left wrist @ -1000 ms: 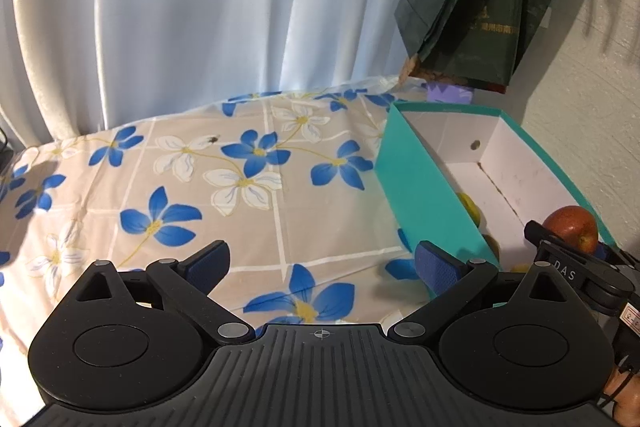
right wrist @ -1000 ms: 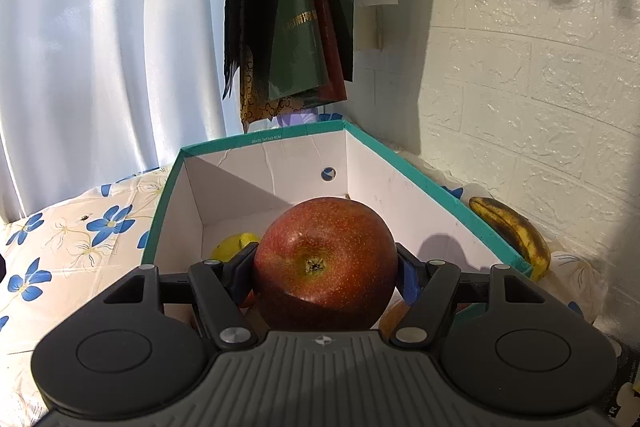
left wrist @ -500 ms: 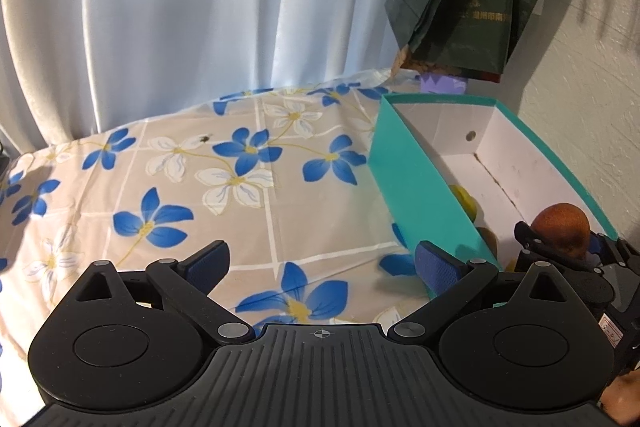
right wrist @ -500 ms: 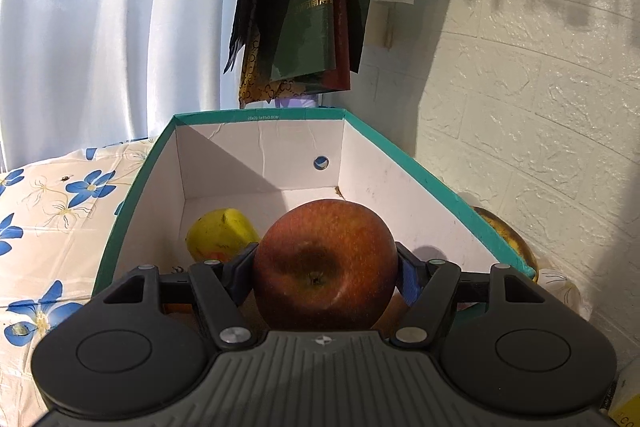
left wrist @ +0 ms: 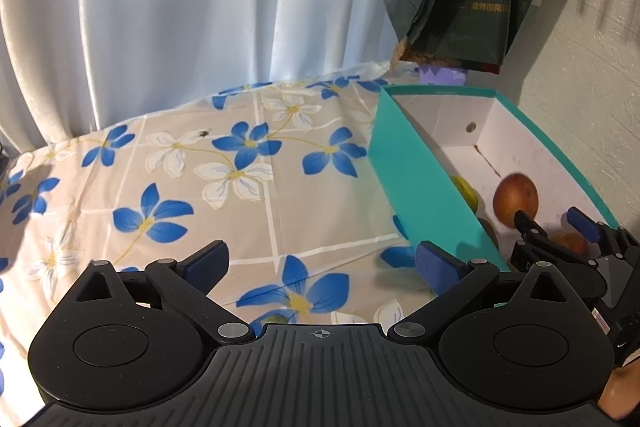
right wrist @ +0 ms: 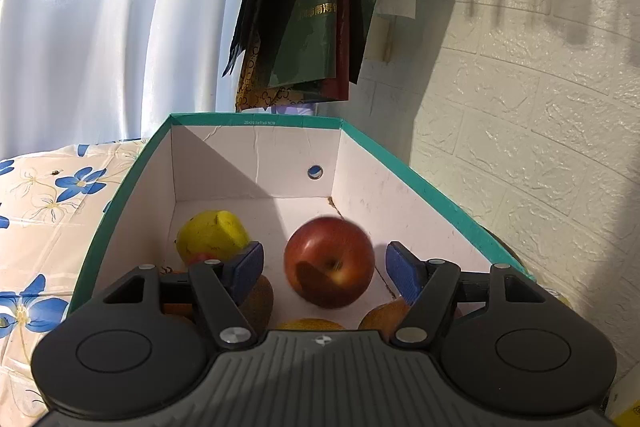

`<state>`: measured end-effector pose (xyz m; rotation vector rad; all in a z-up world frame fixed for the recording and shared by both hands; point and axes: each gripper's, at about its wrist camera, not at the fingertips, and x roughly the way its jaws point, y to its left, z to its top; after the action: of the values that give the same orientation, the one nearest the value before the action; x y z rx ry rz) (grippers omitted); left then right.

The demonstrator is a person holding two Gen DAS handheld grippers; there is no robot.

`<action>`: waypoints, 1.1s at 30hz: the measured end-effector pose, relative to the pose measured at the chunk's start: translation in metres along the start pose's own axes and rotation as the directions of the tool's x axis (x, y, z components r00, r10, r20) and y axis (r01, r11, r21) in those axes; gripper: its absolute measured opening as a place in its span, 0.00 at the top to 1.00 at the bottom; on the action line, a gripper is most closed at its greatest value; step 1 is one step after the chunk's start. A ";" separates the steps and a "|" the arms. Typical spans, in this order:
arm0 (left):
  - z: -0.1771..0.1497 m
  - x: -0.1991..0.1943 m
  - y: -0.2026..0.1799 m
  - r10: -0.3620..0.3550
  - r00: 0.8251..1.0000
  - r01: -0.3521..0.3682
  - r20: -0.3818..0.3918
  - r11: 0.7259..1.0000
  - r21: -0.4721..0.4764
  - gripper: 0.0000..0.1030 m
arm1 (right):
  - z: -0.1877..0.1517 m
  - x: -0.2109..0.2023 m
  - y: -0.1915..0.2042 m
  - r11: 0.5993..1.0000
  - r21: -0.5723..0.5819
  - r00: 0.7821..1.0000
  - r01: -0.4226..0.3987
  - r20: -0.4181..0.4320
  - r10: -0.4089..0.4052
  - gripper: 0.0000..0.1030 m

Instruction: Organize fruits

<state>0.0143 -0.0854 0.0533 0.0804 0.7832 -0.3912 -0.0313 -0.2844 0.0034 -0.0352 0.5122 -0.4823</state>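
Fruits mostly lie inside the teal box (right wrist: pixel 120 195): red apple (right wrist: pixel 329 261) blurred at its centre, free between the spread right gripper (right wrist: pixel 324 269) jaws, yellow fruit (right wrist: pixel 210 235) beside it. Left gripper (left wrist: pixel 320 263) hangs spread and empty left of the box. Judged nearly complete.

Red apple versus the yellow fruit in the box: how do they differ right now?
The red apple is round, glossy and motion-blurred, lying mid-floor; the yellow fruit is lumpier, sharp and sits against the left wall. The apple lies between the open right gripper fingers; the yellow fruit is outside them. Both are inside the teal box.
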 end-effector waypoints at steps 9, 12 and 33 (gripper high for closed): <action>0.000 0.007 -0.003 0.003 0.999 -0.002 -0.040 0.999 0.036 0.00 | -0.001 -0.001 0.002 1.000 0.005 1.000 -0.023 0.016 0.023 0.01; 0.000 0.012 -0.006 0.025 0.998 -0.022 -0.063 0.999 0.049 0.00 | -0.002 0.000 0.000 1.000 0.006 1.000 -0.026 0.016 0.026 0.00; -0.003 0.042 -0.021 0.014 0.975 0.005 -0.223 0.997 0.083 0.00 | 0.013 0.015 0.005 1.000 -0.030 0.983 -0.008 -0.182 0.002 0.00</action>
<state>0.0316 -0.1177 0.0235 0.2068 0.9886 -0.4153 -0.0118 -0.2881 0.0072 -0.0197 0.6989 -0.4750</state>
